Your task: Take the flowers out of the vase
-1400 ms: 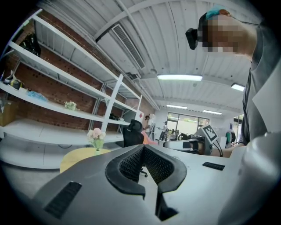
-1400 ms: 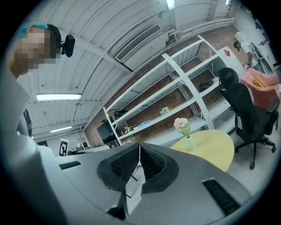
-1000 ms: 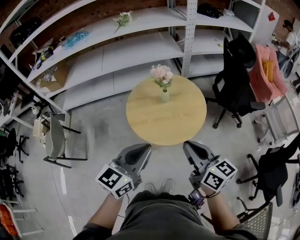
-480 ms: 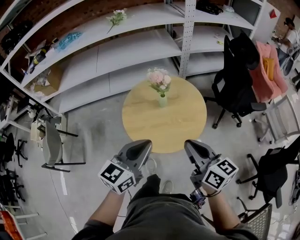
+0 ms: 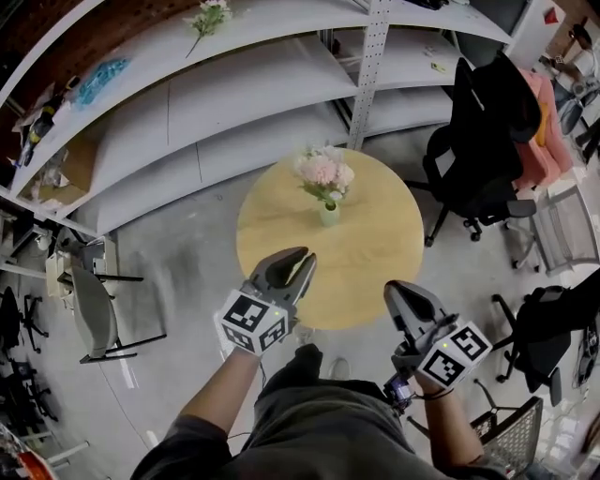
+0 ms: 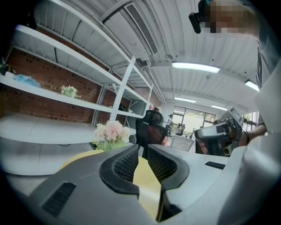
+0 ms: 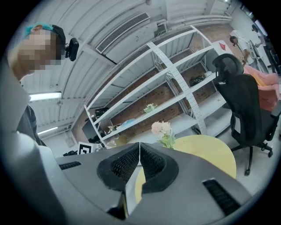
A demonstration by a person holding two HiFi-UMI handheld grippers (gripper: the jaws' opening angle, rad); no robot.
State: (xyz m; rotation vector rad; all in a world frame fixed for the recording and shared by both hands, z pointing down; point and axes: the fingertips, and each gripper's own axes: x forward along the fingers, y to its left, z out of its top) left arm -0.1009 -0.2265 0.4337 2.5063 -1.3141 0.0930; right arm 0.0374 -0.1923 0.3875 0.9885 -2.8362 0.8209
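A bunch of pale pink flowers (image 5: 323,171) stands upright in a small light green vase (image 5: 329,215) on a round wooden table (image 5: 375,244). In the head view my left gripper (image 5: 298,255) hangs over the table's near edge, short of the vase. Its jaws are opening, with a narrow gap and nothing between them. My right gripper (image 5: 398,289) is at the table's near right edge, shut and empty. The flowers (image 6: 112,132) show ahead and left of the left gripper (image 6: 141,149). In the right gripper view the flowers (image 7: 161,128) are ahead and right of the right gripper (image 7: 139,145).
White shelving (image 5: 234,84) runs behind the table, with another flower bunch (image 5: 208,17) on an upper shelf. A black office chair (image 5: 478,159) stands at the table's right, another black chair (image 5: 553,328) at the lower right, and a grey chair (image 5: 89,314) at the left.
Both grippers have come forward toward the table; the left one now reaches over its near edge. The left jaws have parted a little. The flowers and vase have not moved.
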